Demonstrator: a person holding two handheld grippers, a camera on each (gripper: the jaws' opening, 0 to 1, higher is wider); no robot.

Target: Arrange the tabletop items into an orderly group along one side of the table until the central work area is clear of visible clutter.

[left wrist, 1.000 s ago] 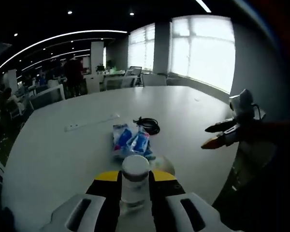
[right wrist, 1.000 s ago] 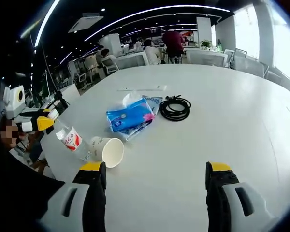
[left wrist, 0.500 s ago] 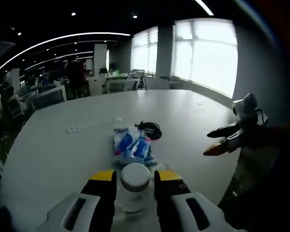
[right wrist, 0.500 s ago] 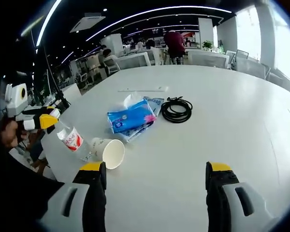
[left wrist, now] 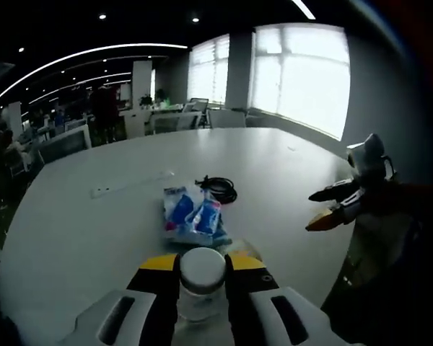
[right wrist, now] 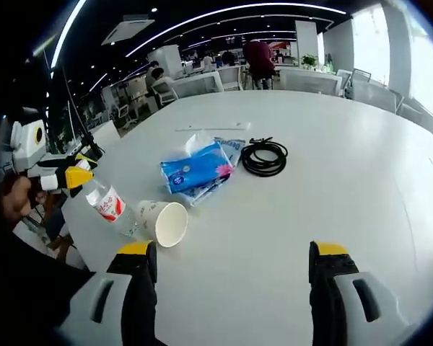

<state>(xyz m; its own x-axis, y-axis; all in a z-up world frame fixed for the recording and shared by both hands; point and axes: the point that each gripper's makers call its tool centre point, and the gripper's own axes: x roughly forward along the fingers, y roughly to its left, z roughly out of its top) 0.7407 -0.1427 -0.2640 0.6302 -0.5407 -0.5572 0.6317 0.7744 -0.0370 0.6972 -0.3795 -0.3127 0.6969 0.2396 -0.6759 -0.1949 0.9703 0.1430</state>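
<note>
A clear water bottle [left wrist: 202, 277] with a white cap and a red label [right wrist: 108, 205] leans at the table's near edge. My left gripper [left wrist: 202, 268] is shut on its neck, and it appears from the left in the right gripper view [right wrist: 72, 175]. A paper cup [right wrist: 164, 222] lies on its side beside the bottle, partly hidden behind the cap [left wrist: 245, 249]. Further in lie a blue tissue pack [right wrist: 195, 167] [left wrist: 191, 213] and a black cable coil [right wrist: 263, 157] [left wrist: 218, 187]. My right gripper [right wrist: 233, 254] hovers open over bare table and is seen at the right [left wrist: 314, 210].
A long white strip [right wrist: 213, 128] [left wrist: 130, 185] lies beyond the tissue pack. The round white table [right wrist: 346, 166] has wide bare surface to the right of the items. A person's hand [right wrist: 14, 198] holds the left gripper. Desks, chairs and people stand far behind.
My left jaws have drawn in from a slightly wider stance onto the bottle's neck. The right gripper has barely moved and the table items lie as before.
</note>
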